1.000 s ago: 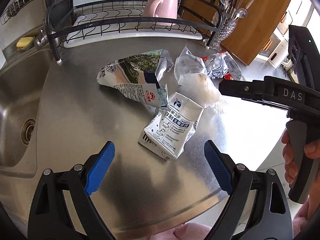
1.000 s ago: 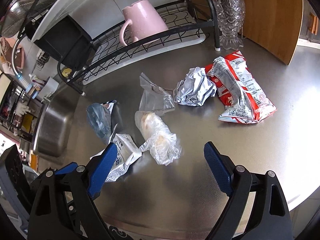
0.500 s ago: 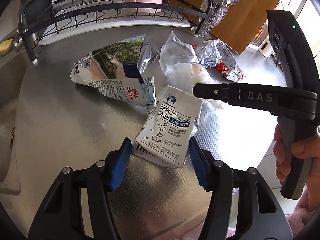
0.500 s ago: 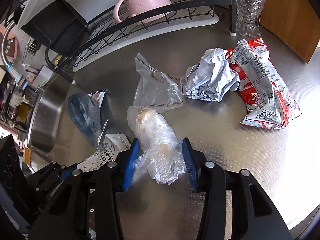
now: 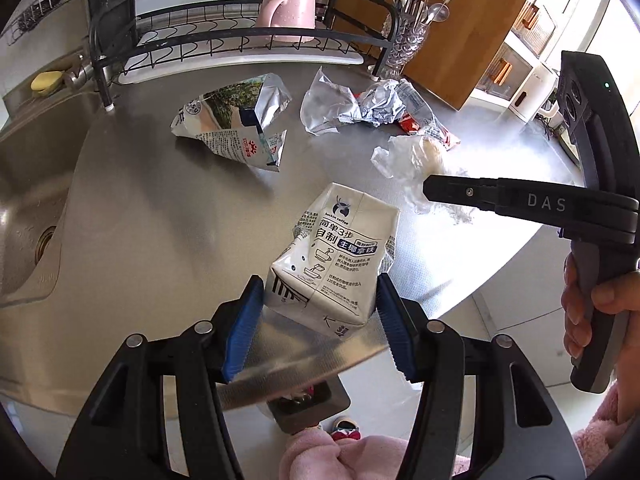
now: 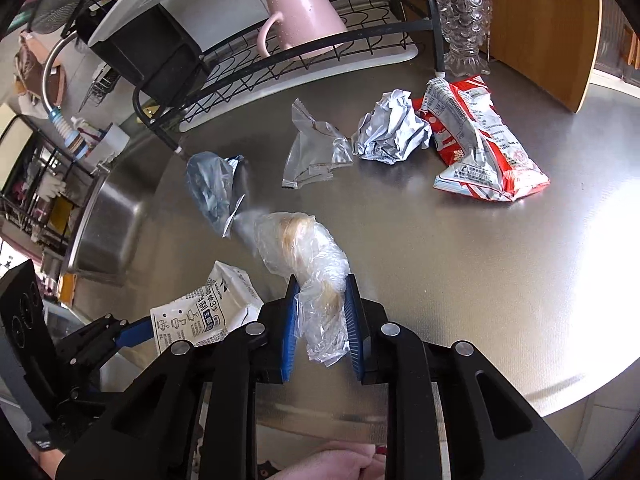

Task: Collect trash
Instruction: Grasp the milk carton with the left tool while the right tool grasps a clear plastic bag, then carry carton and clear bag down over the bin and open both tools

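Trash lies scattered over the steel table (image 5: 132, 216), and in the left wrist view the left tongs (image 5: 320, 312) are closed most of the way onto a white coffee carton (image 5: 334, 264), one blue pad pressed to each of its lower sides, the carton tilting up and away from them. Beyond the carton and to its left a torn foil pouch (image 5: 236, 128) lies open on the table; straight ahead, farther off, sit a clear wrapper (image 5: 324, 106) and a crumpled silver wrapper (image 5: 378, 106) side by side. To the right of the left tongs the right tongs' black arm reaches across, its tip at a clear plastic bag (image 5: 416, 160). A pink mug (image 5: 286, 10) stands upside down in the dish rack (image 5: 224, 36) at the far edge. In the right wrist view the right tongs (image 6: 322, 320) are nearly closed, pinching the near end of the clear plastic bag (image 6: 304, 252), which stretches away from them and to the left. Just left of these tongs is the coffee carton (image 6: 208, 308), with a blue pad of the left tongs against it. Ahead and to the right a red snack bag (image 6: 480, 140) lies flat, touching the crumpled silver wrapper (image 6: 390, 128) on its left; the clear wrapper (image 6: 316, 148) is next over, and the foil pouch (image 6: 212, 188) lies ahead to the left, near the sink (image 6: 108, 220).
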`<state>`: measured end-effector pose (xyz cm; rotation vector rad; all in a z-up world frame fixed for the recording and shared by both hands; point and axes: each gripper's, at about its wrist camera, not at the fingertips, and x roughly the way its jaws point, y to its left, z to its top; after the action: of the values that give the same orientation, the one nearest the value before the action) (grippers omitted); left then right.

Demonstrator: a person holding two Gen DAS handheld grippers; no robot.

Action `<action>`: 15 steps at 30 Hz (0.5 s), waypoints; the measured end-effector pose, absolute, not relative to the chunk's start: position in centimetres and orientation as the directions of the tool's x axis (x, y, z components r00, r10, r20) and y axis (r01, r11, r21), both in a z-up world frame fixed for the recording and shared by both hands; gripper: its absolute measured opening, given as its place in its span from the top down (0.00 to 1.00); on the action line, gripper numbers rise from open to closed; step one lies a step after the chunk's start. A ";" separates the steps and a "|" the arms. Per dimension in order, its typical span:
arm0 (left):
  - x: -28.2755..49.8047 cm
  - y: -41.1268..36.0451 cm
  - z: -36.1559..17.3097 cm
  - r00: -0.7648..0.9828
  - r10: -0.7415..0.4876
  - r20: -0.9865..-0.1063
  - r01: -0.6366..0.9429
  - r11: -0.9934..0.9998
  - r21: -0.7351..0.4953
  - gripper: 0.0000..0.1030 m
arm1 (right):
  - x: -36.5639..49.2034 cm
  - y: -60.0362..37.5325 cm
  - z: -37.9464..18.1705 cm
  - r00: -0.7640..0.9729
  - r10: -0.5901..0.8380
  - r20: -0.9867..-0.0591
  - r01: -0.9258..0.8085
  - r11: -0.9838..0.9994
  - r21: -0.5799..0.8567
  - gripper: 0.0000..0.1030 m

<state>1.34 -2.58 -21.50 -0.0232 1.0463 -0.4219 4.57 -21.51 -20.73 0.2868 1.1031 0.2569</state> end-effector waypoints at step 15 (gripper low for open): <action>-12.6 -1.4 -23.1 0.409 -0.306 -0.860 0.218 0.948 -0.234 0.47 | -9.1 -22.4 -22.2 0.341 0.416 -0.843 -0.119 0.909 0.400 0.78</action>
<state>-12.65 -1.43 -23.09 -0.0894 1.1016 -0.3308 -9.12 -22.36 -22.23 0.2885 1.1760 0.3543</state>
